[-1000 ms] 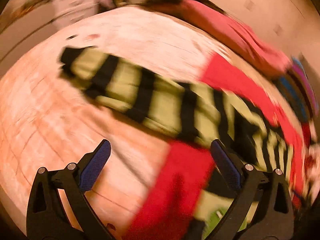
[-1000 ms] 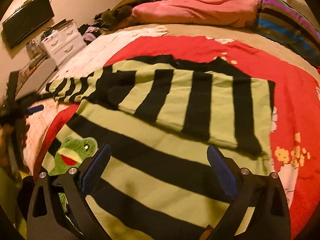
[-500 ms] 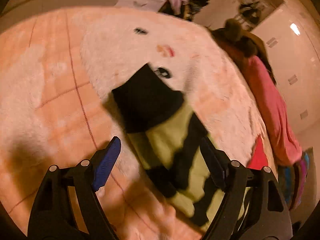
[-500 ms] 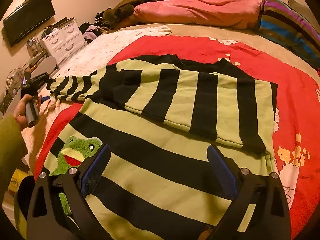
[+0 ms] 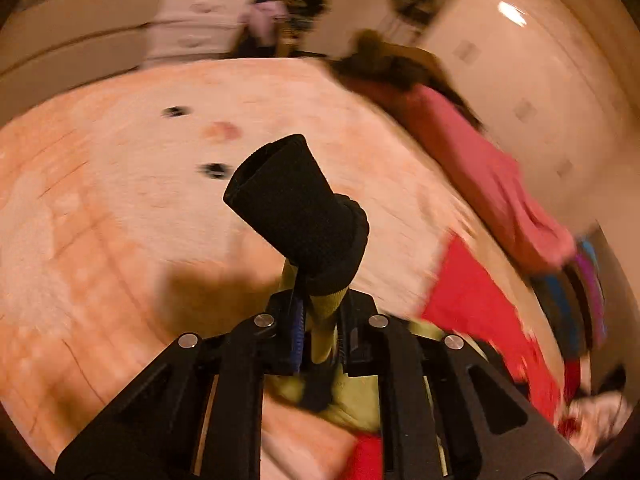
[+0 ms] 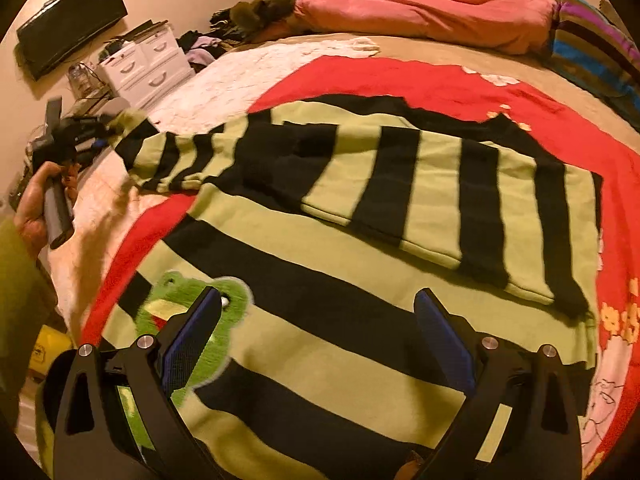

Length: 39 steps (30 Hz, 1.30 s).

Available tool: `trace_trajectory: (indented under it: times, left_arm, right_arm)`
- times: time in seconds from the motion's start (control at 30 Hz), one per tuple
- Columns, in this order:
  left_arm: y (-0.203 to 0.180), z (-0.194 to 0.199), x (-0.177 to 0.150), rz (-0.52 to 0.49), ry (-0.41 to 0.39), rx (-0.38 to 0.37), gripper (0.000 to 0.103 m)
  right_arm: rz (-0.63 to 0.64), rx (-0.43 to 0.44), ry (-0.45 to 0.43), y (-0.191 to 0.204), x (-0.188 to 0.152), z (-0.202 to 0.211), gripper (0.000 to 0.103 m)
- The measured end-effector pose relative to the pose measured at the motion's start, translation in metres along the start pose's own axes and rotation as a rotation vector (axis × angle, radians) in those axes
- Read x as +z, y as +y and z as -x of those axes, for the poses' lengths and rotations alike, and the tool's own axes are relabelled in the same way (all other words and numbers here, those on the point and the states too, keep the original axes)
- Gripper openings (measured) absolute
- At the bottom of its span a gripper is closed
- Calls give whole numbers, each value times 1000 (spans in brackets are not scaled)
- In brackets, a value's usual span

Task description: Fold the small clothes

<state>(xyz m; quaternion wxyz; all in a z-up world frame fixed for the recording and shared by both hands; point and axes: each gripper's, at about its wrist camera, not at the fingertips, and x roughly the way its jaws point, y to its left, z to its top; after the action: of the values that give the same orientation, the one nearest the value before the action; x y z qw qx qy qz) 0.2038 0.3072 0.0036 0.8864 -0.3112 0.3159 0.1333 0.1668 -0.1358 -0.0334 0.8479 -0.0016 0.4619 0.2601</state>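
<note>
A green and black striped sweater (image 6: 360, 216) with a frog patch (image 6: 188, 300) lies spread on the bed, one side folded over its body. My left gripper (image 5: 320, 320) is shut on the end of its long sleeve; the black cuff (image 5: 296, 208) sticks up past the jaws. In the right wrist view that sleeve (image 6: 172, 156) is lifted at the far left, held by the left gripper (image 6: 100, 128). My right gripper (image 6: 316, 344) is open and empty, low over the sweater's front hem.
A red floral blanket (image 6: 440, 84) lies under the sweater on a pale fuzzy bedspread (image 5: 120, 184). A pink duvet (image 6: 420, 16) and striped pillows (image 6: 592, 44) lie at the bed's head. White drawers (image 6: 144, 64) stand at the left.
My left gripper has closed on the sleeve cuff and lifted it off the bedspread. The right gripper has stayed open and nearly still.
</note>
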Motion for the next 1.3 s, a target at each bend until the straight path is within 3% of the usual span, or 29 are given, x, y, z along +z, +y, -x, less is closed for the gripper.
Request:
trace_trajectory:
  times: [0.13, 0.27, 0.43, 0.47, 0.53, 0.63, 0.77, 0.83, 0.9, 1.03, 1.1, 1.13, 1.17, 1.3]
  left_arm:
    - [-60, 16, -32, -114, 61, -110, 6]
    - [-122, 21, -73, -231, 135, -216, 7]
    - [-190, -5, -141, -360, 282, -300, 9]
    - [-198, -12, -157, -364, 328, -313, 16]
    - [-207, -20, -181, -363, 415, -361, 57]
    - [-216, -22, -200, -406, 441, -409, 59]
    - [-196, 5, -183, -368, 321, -407, 60]
    - [-180, 12, -169, -373, 256, -328, 60]
    - [-164, 11, -152, -391, 202, -193, 58]
    - [-143, -3, -129, -342, 215, -139, 48]
    - [-146, -13, -125, -376, 240, -117, 46]
    - [-151, -18, -127, -391, 255, -123, 45]
    - [-159, -25, -129, -421, 279, -130, 45]
    - [-191, -45, -141, -501, 363, -202, 45]
  right_arm:
    - [-3, -9, -19, -3, 1, 8, 96]
    - [-89, -45, -34, -31, 0, 20, 96]
    - [-204, -127, -56, -74, -4, 34, 97]
    - [-237, -153, -55, -85, -5, 36, 97]
    - [-301, -176, -54, -102, -9, 39, 97]
    - [-386, -191, -59, -124, -15, 43, 97]
    - [-390, -156, -84, -128, -15, 45, 97]
    - [-353, -106, -97, -120, -11, 44, 96]
    - [-293, -52, -107, -109, -5, 44, 96]
    - [-63, 60, -98, -69, 9, 29, 96]
    - [43, 85, -25, -52, 14, 5, 83]
    - [69, 92, -3, -49, 15, -4, 69]
    - [85, 94, 5, -46, 17, -13, 66]
    - [92, 117, -23, -43, 29, -28, 66]
